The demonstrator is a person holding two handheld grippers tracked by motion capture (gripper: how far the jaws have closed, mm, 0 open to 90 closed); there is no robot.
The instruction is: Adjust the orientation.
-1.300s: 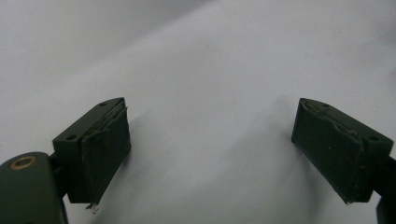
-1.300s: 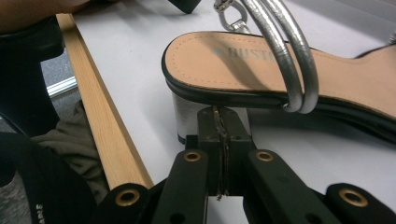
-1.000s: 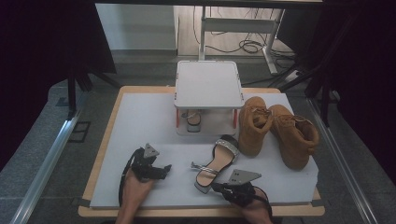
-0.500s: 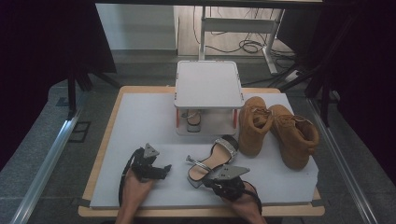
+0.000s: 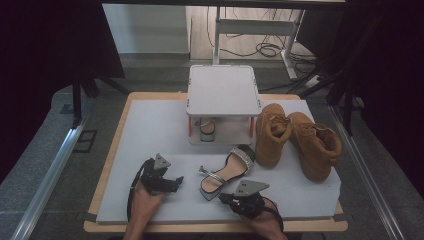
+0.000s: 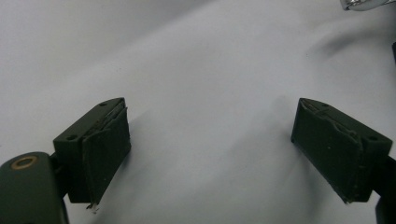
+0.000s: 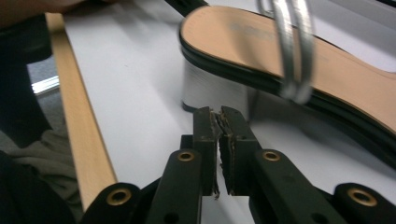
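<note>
Right gripper (image 7: 218, 116): fingers nearly together, just opening, nothing between; silver sandal (image 7: 299, 60) heel just beyond fingertips. Left gripper (image 6: 212, 140): fingers wide over bare surface (image 6: 210, 70).

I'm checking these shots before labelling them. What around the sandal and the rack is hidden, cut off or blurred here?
- High view: the second sandal sits under the white rack, whose top hides most of it.
- Right gripper view: the silver sandal runs off the right edge, its straps blurred; the right gripper looks shut and empty.
- Left gripper view: a shiny piece is cut by the top edge.
</note>
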